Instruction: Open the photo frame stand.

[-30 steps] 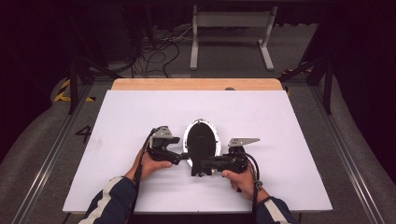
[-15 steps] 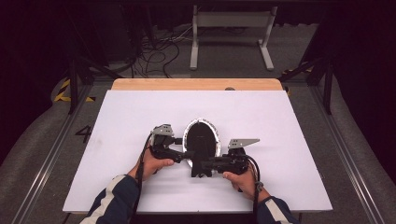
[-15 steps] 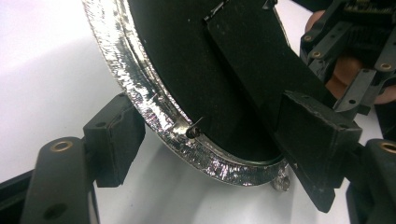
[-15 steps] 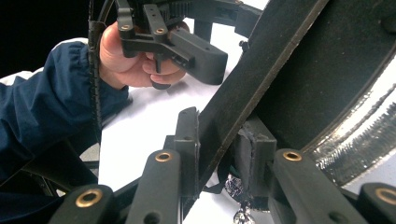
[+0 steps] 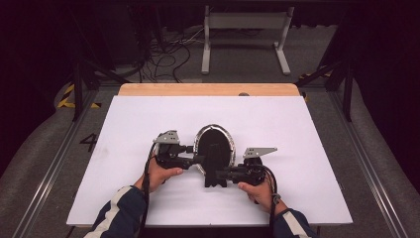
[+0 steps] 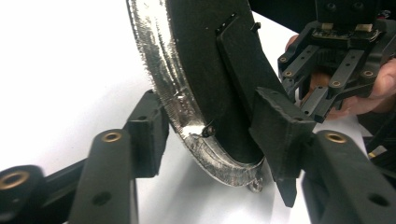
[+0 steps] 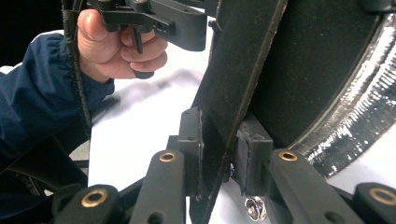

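Black oval frame (image 5: 214, 143) lay face down mid-worktop (image 5: 297, 129), long axis pointing away from you. Your right tongs (image 5: 221, 174) clamped its back stand (image 5: 216, 168); your left tongs (image 5: 198, 159) sat wide around the silver rim.

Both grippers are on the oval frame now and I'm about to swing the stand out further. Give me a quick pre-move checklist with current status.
1. Right gripper clamped on the black stand: ok, both pads press on the strip.
2. Left gripper astride the oval frame: ok, the silver rim and black back sit between its jaws.
3. Left grip firm: cannot tell; the left pad looks just off the rim.
4. Frame resting on the white table: ok, its lower edge meets the surface in the left gripper view.
5. Grippers apart from each other: ok, a gap shows in the high view.
6. Stand's hinge sound: cannot tell.
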`<action>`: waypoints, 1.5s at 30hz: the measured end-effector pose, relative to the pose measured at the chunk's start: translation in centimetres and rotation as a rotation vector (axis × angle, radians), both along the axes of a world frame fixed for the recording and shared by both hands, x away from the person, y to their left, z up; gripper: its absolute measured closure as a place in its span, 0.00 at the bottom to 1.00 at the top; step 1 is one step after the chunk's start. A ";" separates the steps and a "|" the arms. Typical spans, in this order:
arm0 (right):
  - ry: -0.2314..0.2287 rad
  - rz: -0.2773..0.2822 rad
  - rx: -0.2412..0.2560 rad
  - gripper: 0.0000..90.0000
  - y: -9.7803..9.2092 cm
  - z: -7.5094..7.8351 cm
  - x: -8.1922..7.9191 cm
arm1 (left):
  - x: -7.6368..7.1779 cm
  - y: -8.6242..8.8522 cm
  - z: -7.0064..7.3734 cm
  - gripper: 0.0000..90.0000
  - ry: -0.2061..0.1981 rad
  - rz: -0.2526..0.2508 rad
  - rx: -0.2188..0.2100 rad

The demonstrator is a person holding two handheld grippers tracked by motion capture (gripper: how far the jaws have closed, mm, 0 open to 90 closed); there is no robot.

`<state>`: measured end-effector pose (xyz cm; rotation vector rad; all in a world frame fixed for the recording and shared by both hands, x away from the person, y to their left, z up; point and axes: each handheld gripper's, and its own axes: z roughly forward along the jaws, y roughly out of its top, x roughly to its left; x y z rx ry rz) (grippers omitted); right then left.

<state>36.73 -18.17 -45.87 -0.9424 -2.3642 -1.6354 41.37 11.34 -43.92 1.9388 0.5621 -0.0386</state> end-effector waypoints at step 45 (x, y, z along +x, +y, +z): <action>-0.041 -0.072 -0.043 0.82 -0.2 1.0 -0.2 | -2.4 -1.9 1.7 0.79 -0.349 0.095 0.176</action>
